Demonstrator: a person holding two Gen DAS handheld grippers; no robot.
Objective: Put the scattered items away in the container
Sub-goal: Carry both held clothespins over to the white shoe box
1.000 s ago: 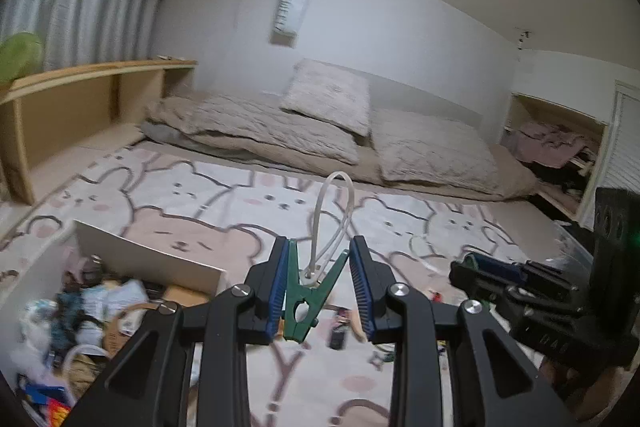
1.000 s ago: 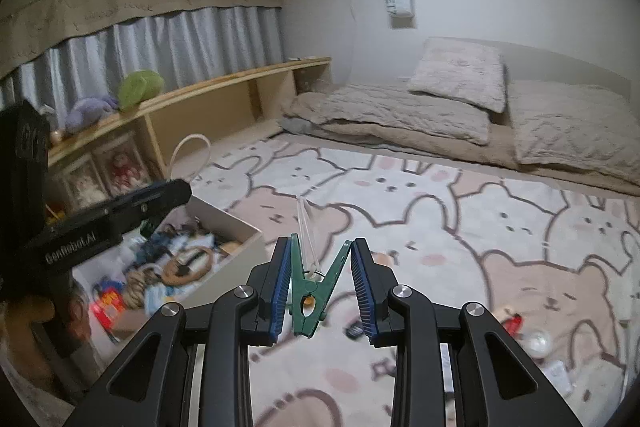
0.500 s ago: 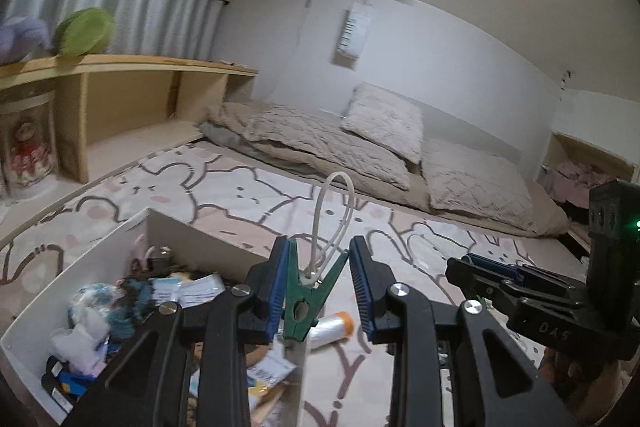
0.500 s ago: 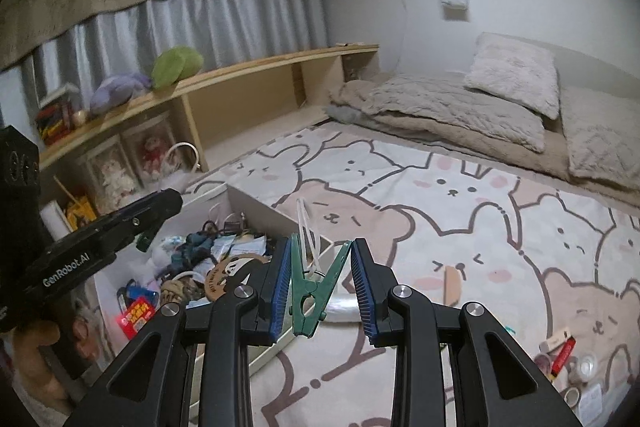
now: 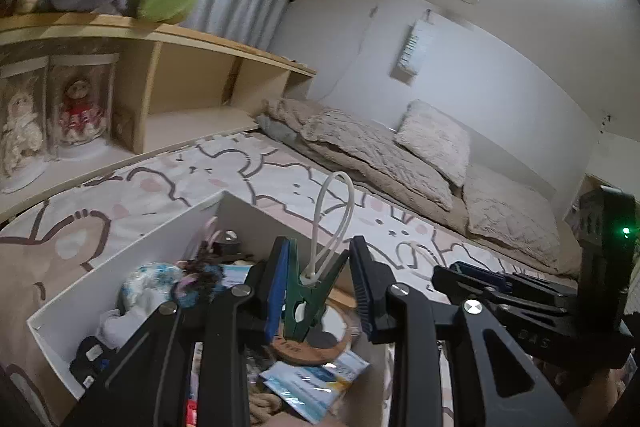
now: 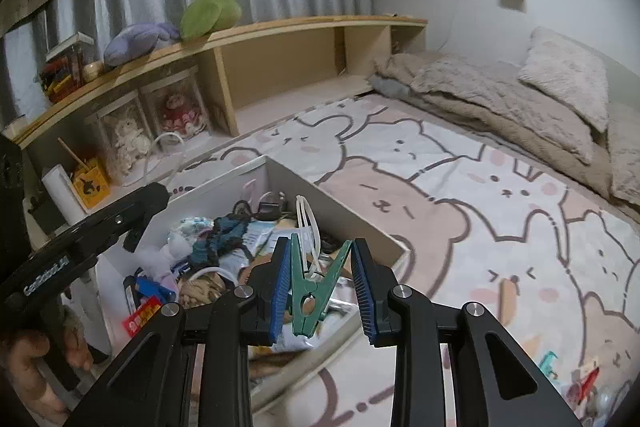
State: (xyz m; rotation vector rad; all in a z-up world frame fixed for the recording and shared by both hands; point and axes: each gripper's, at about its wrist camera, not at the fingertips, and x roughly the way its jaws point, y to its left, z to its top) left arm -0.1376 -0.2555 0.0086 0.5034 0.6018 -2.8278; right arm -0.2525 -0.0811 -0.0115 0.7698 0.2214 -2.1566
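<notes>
In the left wrist view my left gripper [image 5: 319, 267] is shut on a dark green clothespin [image 5: 304, 297] with a white cord loop [image 5: 334, 215] standing up from it. It hangs over the white open box [image 5: 120, 255], which holds several small items. In the right wrist view my right gripper [image 6: 320, 267] is shut on a second green clothespin [image 6: 310, 291] with a white loop [image 6: 307, 223], above the near right part of the same box [image 6: 360, 217]. Each view shows the other gripper: the right gripper [image 5: 500, 287] and the left gripper [image 6: 120, 215].
The box stands on a bear-print rug [image 6: 460, 195]. A wooden shelf [image 6: 280, 63] with dolls and plush toys runs along the left. Bedding and pillows [image 6: 520, 95] lie at the far side. A few small loose items [image 6: 580, 379] lie on the rug at the lower right.
Both grippers have swung left with their clothespins, from over the rug to over the box. The box now fills the lower left of both views. Both grips are unchanged.
</notes>
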